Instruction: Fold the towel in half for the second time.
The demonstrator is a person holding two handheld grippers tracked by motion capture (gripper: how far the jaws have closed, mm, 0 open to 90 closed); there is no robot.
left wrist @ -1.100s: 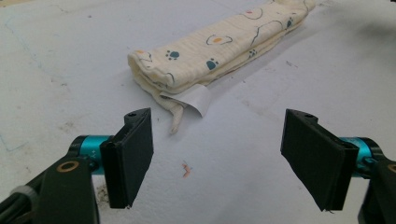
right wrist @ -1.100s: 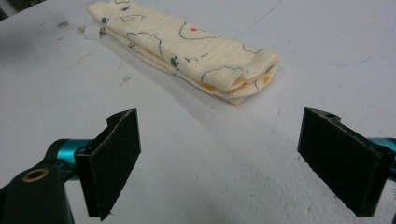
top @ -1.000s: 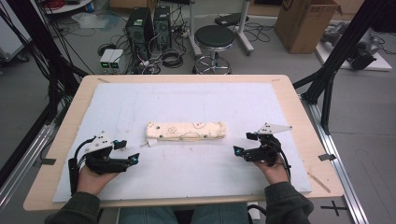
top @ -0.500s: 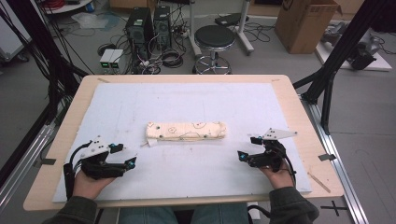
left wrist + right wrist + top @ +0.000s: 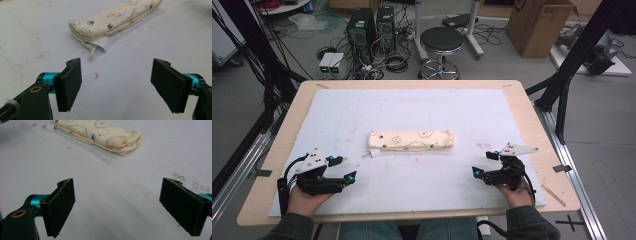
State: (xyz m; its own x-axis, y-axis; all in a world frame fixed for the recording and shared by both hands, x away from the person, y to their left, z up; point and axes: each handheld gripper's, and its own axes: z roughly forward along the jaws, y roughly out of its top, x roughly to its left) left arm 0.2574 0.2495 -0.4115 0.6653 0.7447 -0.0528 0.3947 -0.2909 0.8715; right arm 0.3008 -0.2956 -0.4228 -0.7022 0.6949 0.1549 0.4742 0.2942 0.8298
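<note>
Cloth [image 5: 411, 140], folded into a long cream roll with little paw prints, lies flat on the white mat [image 5: 422, 107] ahead of both my tools, between them and touching neither. My left gripper [image 5: 343, 169] sits low near my edge of the mat, jaws spread wide with nothing between them; in the left gripper view the roll's near end [image 5: 86, 28] is ahead and slightly left of the gap, a white tag [image 5: 103, 43] poking out under it. My right gripper [image 5: 485, 164] is just as wide apart and empty, the roll's other end [image 5: 126, 141] ahead of its jaws. A small reddish speck [image 5: 96, 74] lies ahead of my left jaw, perhaps thread, too small to tell.
</note>
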